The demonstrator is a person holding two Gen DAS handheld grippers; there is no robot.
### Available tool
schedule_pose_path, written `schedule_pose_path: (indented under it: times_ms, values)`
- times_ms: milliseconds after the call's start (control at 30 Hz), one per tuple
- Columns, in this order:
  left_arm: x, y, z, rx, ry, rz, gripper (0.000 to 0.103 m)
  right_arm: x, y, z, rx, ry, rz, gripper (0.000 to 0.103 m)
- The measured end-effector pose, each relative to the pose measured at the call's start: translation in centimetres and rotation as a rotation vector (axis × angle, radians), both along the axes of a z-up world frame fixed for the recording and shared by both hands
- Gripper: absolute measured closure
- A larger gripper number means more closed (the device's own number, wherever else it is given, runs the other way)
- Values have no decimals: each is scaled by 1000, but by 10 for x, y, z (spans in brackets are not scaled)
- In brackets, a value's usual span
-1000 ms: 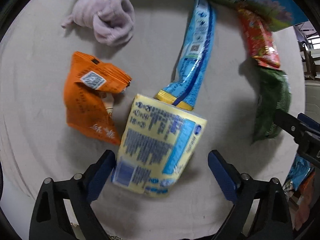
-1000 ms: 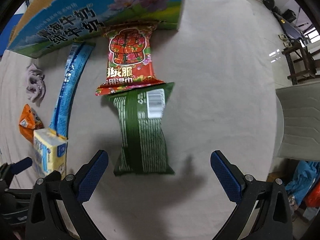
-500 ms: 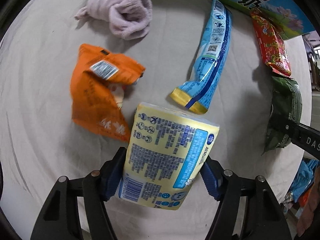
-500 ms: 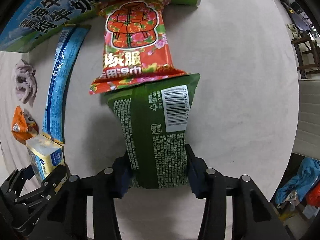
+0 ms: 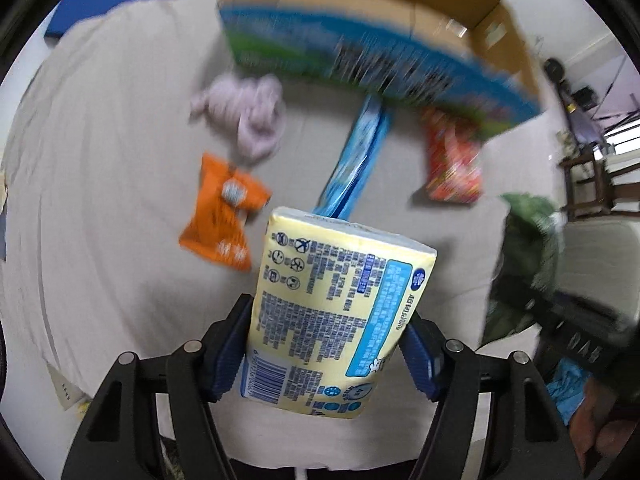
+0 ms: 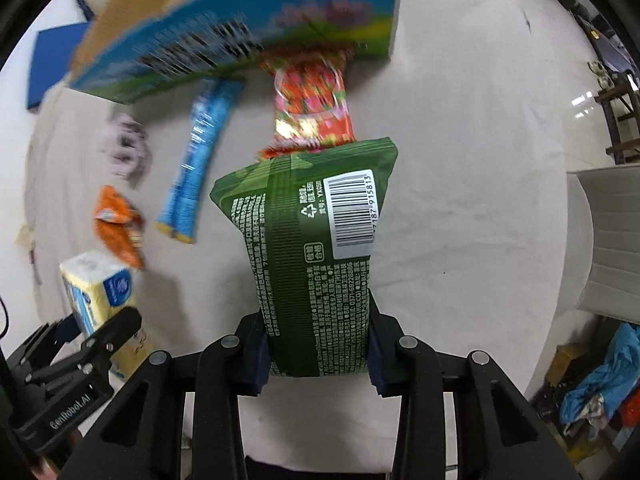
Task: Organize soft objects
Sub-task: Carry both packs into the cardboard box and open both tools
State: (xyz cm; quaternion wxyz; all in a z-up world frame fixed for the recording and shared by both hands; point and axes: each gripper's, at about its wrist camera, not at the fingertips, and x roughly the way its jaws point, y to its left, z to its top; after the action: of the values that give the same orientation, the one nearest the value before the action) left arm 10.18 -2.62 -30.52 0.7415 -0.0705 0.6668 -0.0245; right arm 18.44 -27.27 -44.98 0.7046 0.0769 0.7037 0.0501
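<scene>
Gripping a yellow tissue pack [image 5: 332, 320] between its blue pads, the left gripper [image 5: 326, 354] holds it lifted off the pale cloth [image 5: 100, 200]; the right gripper [image 6: 316, 350] is likewise clamped on a green packet [image 6: 312, 248], barcode side up, raised clear of the surface. Beyond the left jaws lie an orange snack bag [image 5: 222, 224], a lilac knitted bundle [image 5: 248, 116] and a long blue sachet [image 5: 356, 160]; a red printed packet [image 5: 452, 164] sits to the right of the sachet, its far end against an open cardboard box [image 5: 380, 40] with blue and green printed sides. From the right wrist view the red packet lies just beyond the green packet's top edge; motion blur softens the box and the far items.
</scene>
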Motion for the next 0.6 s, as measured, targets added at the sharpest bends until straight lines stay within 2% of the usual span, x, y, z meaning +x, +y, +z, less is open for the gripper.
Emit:
schedule_pose_path:
  times_ms: [67,100,200,267,400,600]
  values:
    - [10,-5,27,-32,-36,0,37,4,1,26,29,-37,6,63]
    - [31,-18,50,-44,-43,-3,37,6,2,38,37,-57,11,63]
    - [64,-22,76,-92,-88,-18,37,20,-3,78,67,-99,6,63]
    - [87,-27,92,-113,-109,-31,37,33,2,94,86,-130,-5,63]
    - [133,-27,113,-134,-153,-64,37,56,3,125,78,-185,-29,63]
    - [212,-33,105,-144,-147,-103,37,118,6,136,43,-221,-77,63]
